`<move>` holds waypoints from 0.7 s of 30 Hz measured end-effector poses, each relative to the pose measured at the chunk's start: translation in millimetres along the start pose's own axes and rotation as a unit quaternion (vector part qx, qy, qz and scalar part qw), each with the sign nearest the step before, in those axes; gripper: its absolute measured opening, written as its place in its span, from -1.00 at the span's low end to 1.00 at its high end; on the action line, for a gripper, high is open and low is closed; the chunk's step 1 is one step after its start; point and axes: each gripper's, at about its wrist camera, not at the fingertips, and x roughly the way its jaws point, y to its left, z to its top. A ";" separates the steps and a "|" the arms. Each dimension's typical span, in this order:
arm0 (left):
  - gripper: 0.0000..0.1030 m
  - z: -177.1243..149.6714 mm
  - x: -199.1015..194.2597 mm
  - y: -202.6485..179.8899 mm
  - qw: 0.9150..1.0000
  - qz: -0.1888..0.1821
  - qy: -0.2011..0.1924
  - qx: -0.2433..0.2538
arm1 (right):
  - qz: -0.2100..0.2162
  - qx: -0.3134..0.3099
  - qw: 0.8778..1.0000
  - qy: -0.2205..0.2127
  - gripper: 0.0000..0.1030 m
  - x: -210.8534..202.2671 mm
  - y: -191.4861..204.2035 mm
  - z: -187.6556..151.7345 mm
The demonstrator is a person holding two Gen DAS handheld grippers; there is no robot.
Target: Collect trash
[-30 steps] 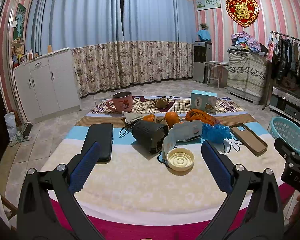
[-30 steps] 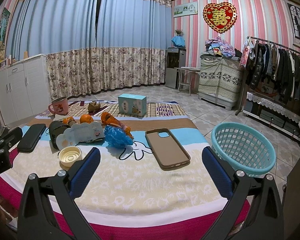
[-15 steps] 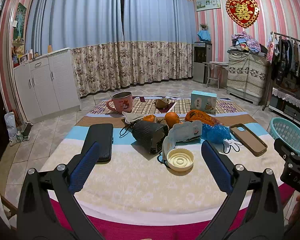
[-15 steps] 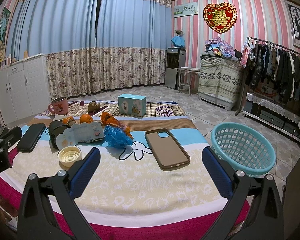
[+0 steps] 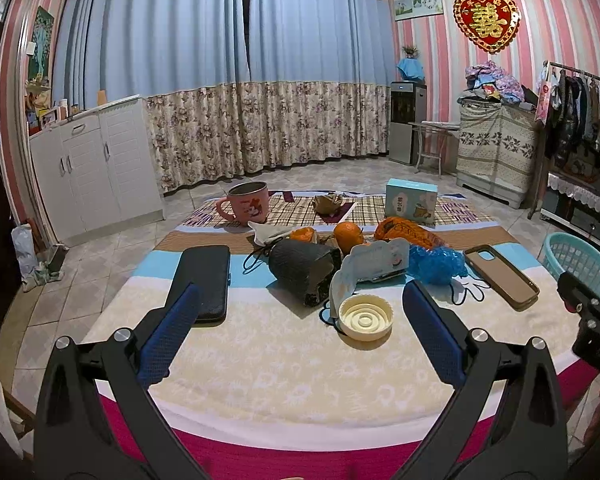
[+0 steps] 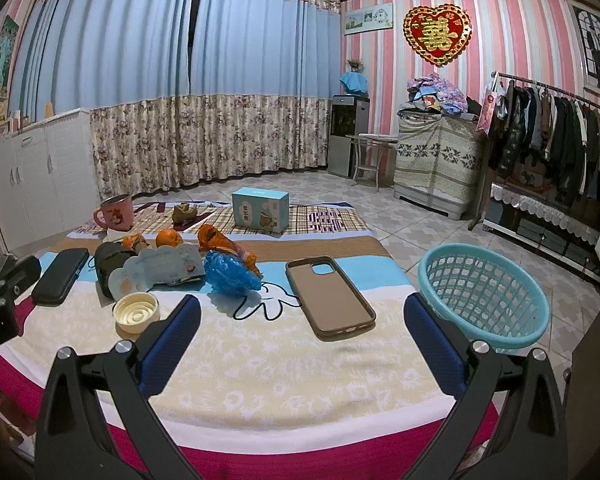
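Blanket-covered table (image 5: 260, 360) fills the left wrist view: left gripper (image 5: 300, 316) jaws wide apart, empty, cream lid (image 5: 365, 317) at 12 o'clock. Right wrist view: right gripper (image 6: 300, 320) spread too, blue wrapper (image 6: 230, 272) at 11, basket (image 6: 484, 300) at 2 looks empty, so collecting hasn't begun

Bed with clutter, seen past my open right gripper (image 6: 302, 330).
A brown phone case (image 6: 329, 297) lies between the fingers; a teal basket (image 6: 485, 300) stands just right.
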 end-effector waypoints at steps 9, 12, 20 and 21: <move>0.90 -1.2 1.9 0.5 1.000 0.005 0.001 0.001 | -0.002 0.011 1.000 0.005 0.93 8.4 -2.7 -0.4; 0.90 -1.1 6.7 2.3 1.000 0.009 0.008 0.001 | -0.008 0.004 1.000 0.006 0.93 12.9 -1.1 0.2; 0.90 1.2 27.6 15.4 0.999 0.016 0.038 -0.007 | -0.010 0.002 1.000 0.007 0.93 18.5 -2.2 2.4; 0.90 1.2 31.3 15.0 0.999 0.020 0.040 -0.004 | -0.015 0.001 1.000 0.010 0.93 21.5 -2.5 3.7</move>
